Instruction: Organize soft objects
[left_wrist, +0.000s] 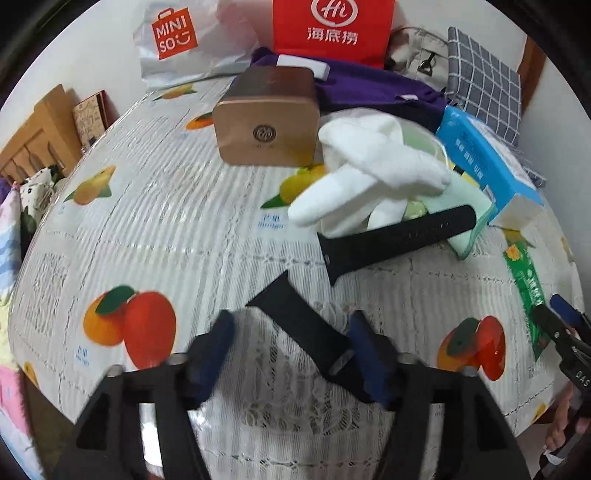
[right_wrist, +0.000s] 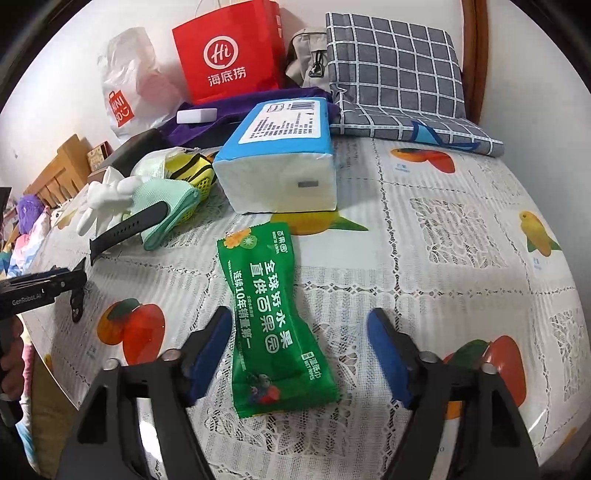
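While both tools gape, bare tablecloth (right_wrist: 461, 258) flanks the green packet (right_wrist: 273, 325).

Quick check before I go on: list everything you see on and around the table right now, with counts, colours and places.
watch strap halves: 2, black; one between the left fingers, one leaning on the mesh pouch
white gloves: a pile, on the pouch
mesh pouch: 1, mint green, table centre
wet-wipes packet: 1, green, between the right fingers
tissue pack: 1, blue and white, behind the packet
box: 1, brown, far centre
paper bag: 1, red, by the wall
plastic bag: 1, white, beside it
cloth: 1, purple
checked cushion: 1, grey
tablecloth: white lace, fruit print
left gripper: open
right gripper: open
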